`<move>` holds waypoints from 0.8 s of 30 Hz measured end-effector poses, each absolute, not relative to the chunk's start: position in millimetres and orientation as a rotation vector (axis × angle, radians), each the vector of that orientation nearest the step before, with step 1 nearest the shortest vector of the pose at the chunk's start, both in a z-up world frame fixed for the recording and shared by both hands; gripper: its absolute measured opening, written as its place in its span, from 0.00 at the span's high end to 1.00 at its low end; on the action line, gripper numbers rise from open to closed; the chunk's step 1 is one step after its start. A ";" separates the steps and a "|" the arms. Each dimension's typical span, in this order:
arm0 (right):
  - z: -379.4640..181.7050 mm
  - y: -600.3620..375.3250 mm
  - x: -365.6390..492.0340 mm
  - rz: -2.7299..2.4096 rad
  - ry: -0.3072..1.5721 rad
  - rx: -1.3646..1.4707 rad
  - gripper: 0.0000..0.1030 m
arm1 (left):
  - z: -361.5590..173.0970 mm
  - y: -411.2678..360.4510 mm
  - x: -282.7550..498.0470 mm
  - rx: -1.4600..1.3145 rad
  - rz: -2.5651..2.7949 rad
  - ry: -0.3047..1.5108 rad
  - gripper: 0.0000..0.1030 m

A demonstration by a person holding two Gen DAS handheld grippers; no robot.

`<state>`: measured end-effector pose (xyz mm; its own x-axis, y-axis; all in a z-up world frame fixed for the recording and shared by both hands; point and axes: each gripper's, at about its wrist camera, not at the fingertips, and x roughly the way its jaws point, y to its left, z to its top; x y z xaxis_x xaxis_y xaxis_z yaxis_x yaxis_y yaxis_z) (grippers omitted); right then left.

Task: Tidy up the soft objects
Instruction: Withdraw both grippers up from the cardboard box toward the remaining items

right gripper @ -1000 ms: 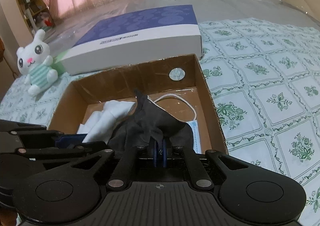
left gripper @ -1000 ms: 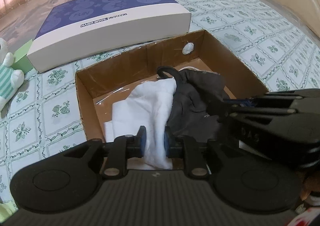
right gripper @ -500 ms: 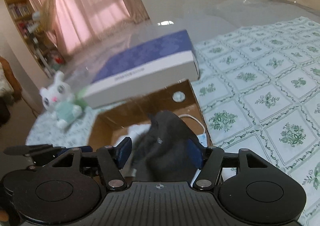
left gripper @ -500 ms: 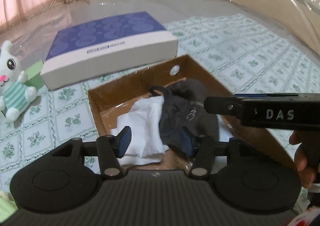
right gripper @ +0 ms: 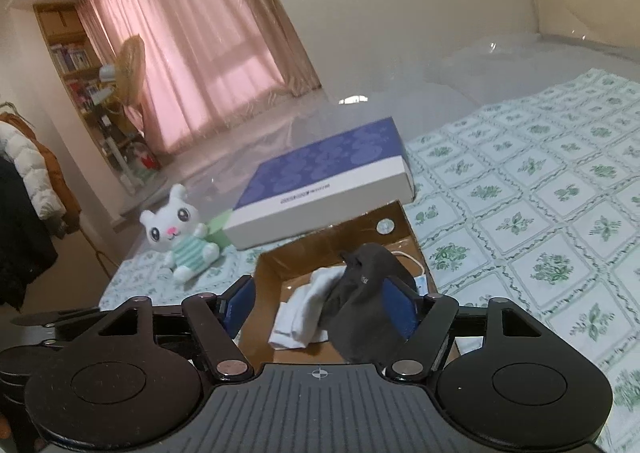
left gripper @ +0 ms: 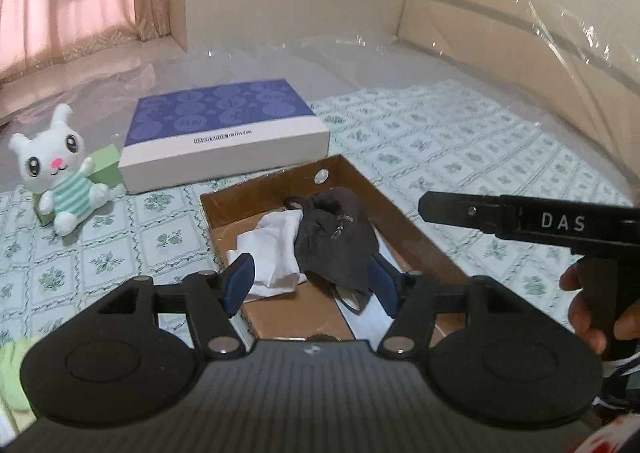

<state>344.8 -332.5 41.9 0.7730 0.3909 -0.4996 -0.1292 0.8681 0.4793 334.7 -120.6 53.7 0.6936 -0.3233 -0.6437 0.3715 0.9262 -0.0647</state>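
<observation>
An open brown cardboard box (left gripper: 404, 225) lies on the patterned bedspread. Inside it lie a white cloth (left gripper: 276, 249) and a dark grey cloth (left gripper: 336, 241), side by side and touching. My left gripper (left gripper: 312, 285) is open and empty, raised above the box's near end. My right gripper (right gripper: 320, 303) is open and empty too, above the same box (right gripper: 416, 253); the white cloth (right gripper: 308, 313) and dark cloth (right gripper: 368, 313) show between its fingers. A face mask (left gripper: 372, 317) lies under the dark cloth.
A white and purple lidded box (left gripper: 224, 133) lies behind the cardboard box. A white plush bunny (left gripper: 60, 173) sits at the left against a green block (left gripper: 104, 165). A pale green soft item (left gripper: 12, 377) is at the lower left edge. Clear plastic sheeting covers the far bed.
Both grippers opened, let go of the white and dark cloths inside the box, and lifted up and back. The cloths now lie loose in the box.
</observation>
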 end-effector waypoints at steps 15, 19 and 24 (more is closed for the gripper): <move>70.2 -304.3 246.3 0.298 0.597 0.364 0.31 | 88.6 -48.3 211.4 0.006 -0.280 0.636 0.41; 72.5 -289.2 223.9 0.328 0.611 0.361 0.31 | 88.4 -23.7 183.1 -0.009 -0.219 0.638 0.41; 71.6 -266.8 202.1 0.373 0.637 0.343 0.31 | 82.6 4.6 152.9 -0.020 -0.151 0.658 0.41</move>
